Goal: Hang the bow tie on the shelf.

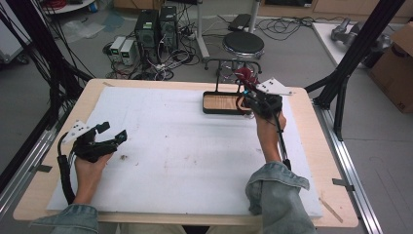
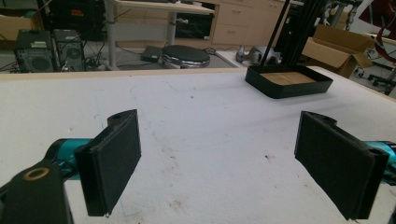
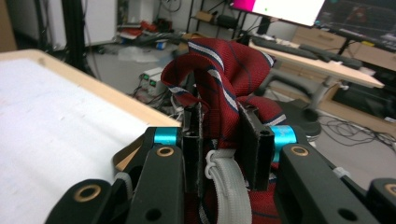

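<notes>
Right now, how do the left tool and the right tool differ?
The left tool is wide open with nothing between its jaws; the right tool is shut on a red striped tie. The left tool sits low at the near left of the white mat; the right tool is at the far side by the black tray. Both have black padded jaws.

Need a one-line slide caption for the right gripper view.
Right gripper clamps a bunched red striped tie with its white elastic strap, beside the table edge.
</notes>
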